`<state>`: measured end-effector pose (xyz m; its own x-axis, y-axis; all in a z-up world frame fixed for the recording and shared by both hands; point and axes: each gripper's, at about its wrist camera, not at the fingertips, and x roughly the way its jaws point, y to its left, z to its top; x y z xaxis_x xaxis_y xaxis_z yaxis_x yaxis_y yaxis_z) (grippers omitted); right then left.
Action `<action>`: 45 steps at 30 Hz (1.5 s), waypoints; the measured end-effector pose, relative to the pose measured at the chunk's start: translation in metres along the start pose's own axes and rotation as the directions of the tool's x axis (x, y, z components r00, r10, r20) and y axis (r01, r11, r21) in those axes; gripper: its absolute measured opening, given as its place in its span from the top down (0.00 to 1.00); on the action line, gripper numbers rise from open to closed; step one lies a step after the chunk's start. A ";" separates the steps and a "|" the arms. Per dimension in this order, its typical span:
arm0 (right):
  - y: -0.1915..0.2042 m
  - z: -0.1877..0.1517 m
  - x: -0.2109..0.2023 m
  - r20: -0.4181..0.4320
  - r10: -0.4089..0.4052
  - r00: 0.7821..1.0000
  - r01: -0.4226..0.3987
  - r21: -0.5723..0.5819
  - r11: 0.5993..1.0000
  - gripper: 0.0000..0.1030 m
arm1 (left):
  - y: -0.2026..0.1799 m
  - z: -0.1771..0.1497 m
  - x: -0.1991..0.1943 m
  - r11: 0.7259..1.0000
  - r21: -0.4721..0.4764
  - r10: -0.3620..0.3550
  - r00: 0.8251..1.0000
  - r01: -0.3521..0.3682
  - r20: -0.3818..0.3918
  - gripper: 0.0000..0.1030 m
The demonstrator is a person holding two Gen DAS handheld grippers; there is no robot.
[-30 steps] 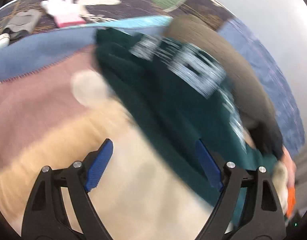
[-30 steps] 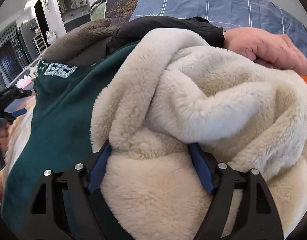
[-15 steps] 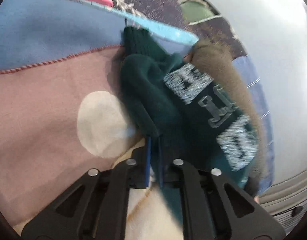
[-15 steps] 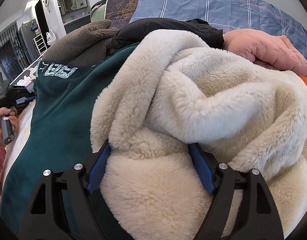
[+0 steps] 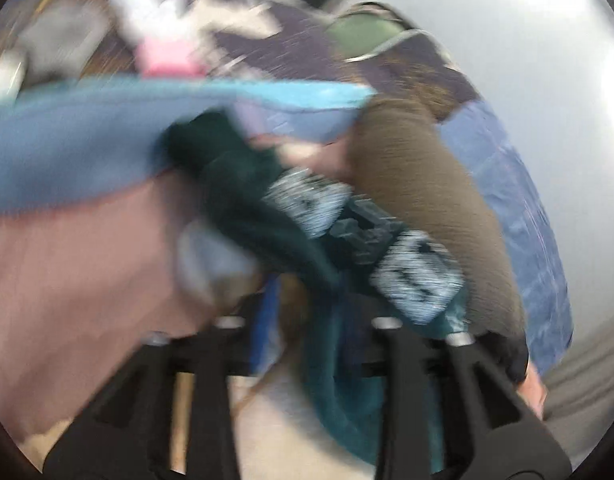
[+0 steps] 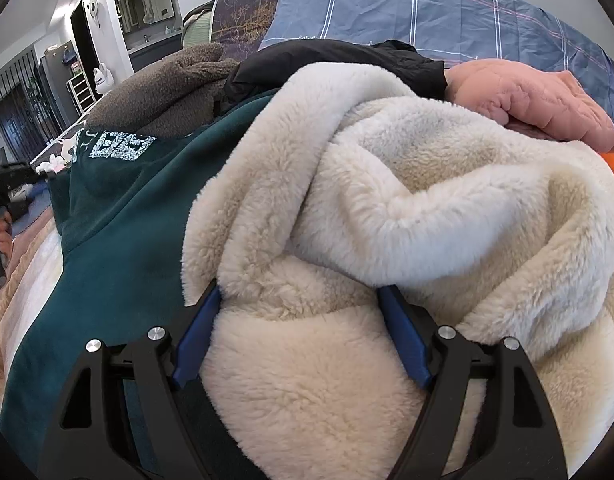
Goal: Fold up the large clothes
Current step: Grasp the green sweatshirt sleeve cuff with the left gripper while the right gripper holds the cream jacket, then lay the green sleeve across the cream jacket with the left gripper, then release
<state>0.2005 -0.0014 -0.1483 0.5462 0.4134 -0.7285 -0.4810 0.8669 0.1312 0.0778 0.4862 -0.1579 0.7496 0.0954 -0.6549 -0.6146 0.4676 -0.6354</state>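
Bedding fills both views: a blue plaid quilt runs across the top of the right wrist view, with small script on it too tiny to read, and a pink and blue blanket spreads under the clothes in the blurred left wrist view. Cream fleece is the biggest garment, heaped from the centre out to 3 o'clock. The right gripper has its blue pads pressed into a thick fold of that fleece, jaws wide around the bulk. Beside it, from 9 to 7 o'clock, lies the green sweatshirt; its white block lettering is broken and speckled, so no word can be made out. A brown fleece, a black garment and a pink padded jacket lie behind, towards 12 and 2 o'clock. The left gripper is opening, with a green sweatshirt fold between its jaws; blur hides whether the pads touch it.
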 end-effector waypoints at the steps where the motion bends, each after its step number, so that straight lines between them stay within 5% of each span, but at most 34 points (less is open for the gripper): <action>1: 0.000 0.000 0.000 0.000 0.000 1.000 0.000 0.000 1.000 0.24 | 0.013 -0.003 0.004 0.998 -0.052 -0.020 1.000 0.019 -0.008 0.47; 4: 0.000 0.001 0.001 -0.001 -0.002 1.000 0.002 -0.001 1.000 0.23 | 0.035 -0.004 0.011 0.985 -0.143 -0.097 0.995 0.094 -0.013 0.34; 11: 0.000 0.002 0.002 -0.001 -0.003 1.000 0.003 -0.003 1.000 0.23 | 0.045 0.015 0.029 0.956 -0.252 -0.150 0.988 0.152 0.028 0.34; 12: 0.000 0.002 0.002 0.000 -0.003 1.000 0.003 -0.003 1.000 0.23 | 0.044 0.017 0.032 0.958 -0.249 -0.141 0.990 0.144 0.029 0.46; 13: 0.000 0.002 0.002 0.000 -0.003 1.000 0.003 -0.002 1.000 0.23 | 0.041 0.020 0.035 0.961 -0.236 -0.144 0.989 0.147 0.029 0.77; 14: 0.000 0.002 0.002 0.000 -0.003 1.000 0.003 -0.002 1.000 0.23 | 0.040 0.022 0.037 0.960 -0.232 -0.154 0.988 0.155 0.024 0.84; 17: 0.000 0.002 0.002 0.000 -0.003 1.000 0.003 -0.002 1.000 0.22 | 0.016 0.030 0.018 0.965 -0.163 -0.195 0.978 0.206 0.081 0.90; 20: 0.001 0.002 0.002 0.001 -0.003 1.000 0.003 -0.002 1.000 0.22 | -0.037 0.027 -0.019 0.944 -0.026 -0.326 0.940 0.330 0.097 0.90; 24: 0.001 0.002 0.000 0.003 -0.001 1.000 0.001 0.000 1.000 0.21 | -0.134 -0.002 -0.084 0.833 0.222 -0.529 0.847 0.507 0.051 0.90; 28: -0.003 0.003 -0.012 0.014 0.016 1.000 -0.016 0.021 1.000 0.21 | -0.245 -0.080 -0.128 0.626 0.468 -0.639 0.754 0.624 -0.151 0.89; 31: -0.016 -0.001 -0.051 0.025 0.056 0.998 -0.058 0.063 0.996 0.21 | -0.296 -0.148 -0.127 0.506 0.536 -0.609 0.720 0.675 -0.333 0.83; 32: -0.021 -0.004 -0.063 0.033 0.062 0.998 -0.064 0.066 0.996 0.21 | -0.309 -0.176 -0.121 0.474 0.554 -0.577 0.717 0.684 -0.392 0.77; 34: -0.037 -0.011 -0.092 0.060 0.064 0.996 -0.068 0.068 0.995 0.20 | -0.320 -0.217 -0.108 0.466 0.566 -0.506 0.730 0.680 -0.460 0.32; 37: -0.075 -0.028 -0.126 0.089 0.023 0.996 -0.035 0.128 0.991 0.18 | -0.316 -0.268 -0.080 0.488 0.531 -0.401 0.718 0.693 -0.569 0.30; 39: -0.106 -0.037 -0.136 0.088 0.029 0.996 -0.048 0.220 0.974 0.18 | -0.306 -0.289 -0.063 0.527 0.521 -0.327 0.726 0.671 -0.605 0.30; 42: -0.131 -0.041 -0.136 0.071 0.062 0.996 -0.082 0.311 0.947 0.18 | -0.284 -0.310 -0.058 0.553 0.566 -0.240 0.767 0.612 -0.595 0.30; 45: -0.131 -0.030 -0.137 0.098 0.062 0.993 -0.088 0.292 0.952 0.18 | -0.261 -0.316 -0.083 0.534 0.645 -0.210 0.824 0.547 -0.526 0.27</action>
<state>0.1682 -0.1802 -0.0854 0.5801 0.4912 -0.6498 -0.3058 0.8707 0.3852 0.0987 0.0787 -0.0671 0.6176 -0.4818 -0.6217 0.2408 0.8683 -0.4337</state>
